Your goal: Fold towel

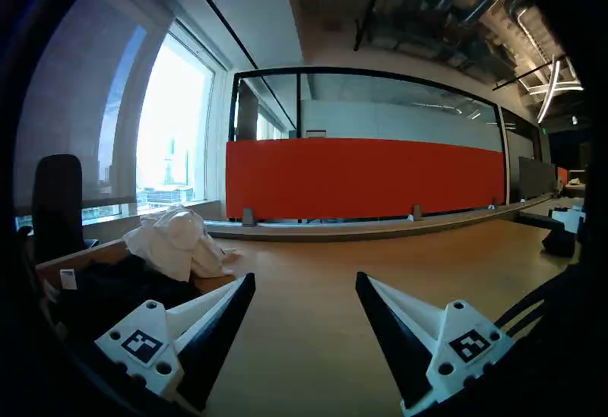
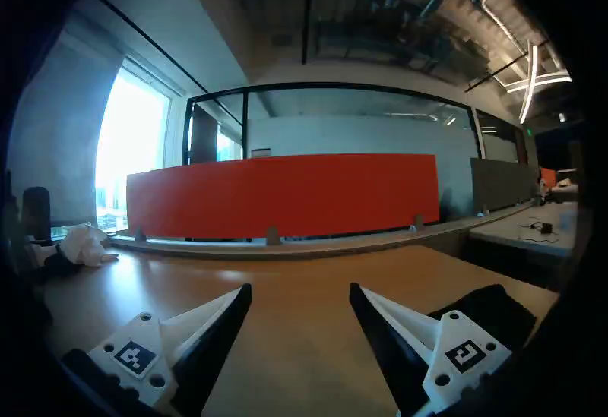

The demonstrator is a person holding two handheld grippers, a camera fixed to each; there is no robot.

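I see the white towel (image 1: 178, 242) crumpled in a loose heap, not yet folded, far left on the tabletop (image 1: 327, 280).

I see the left gripper (image 1: 305, 276) in white, black on the inner faces, with a black-and-white square marker (image 1: 142, 345); the right gripper (image 2: 299, 286) has the same colours. The table (image 1: 327, 254) is plain light brown. At 9 o'clock the towel (image 1: 178, 242) is white, beside a black cloth (image 1: 114, 292). The partition (image 1: 365, 178) is orange-red.
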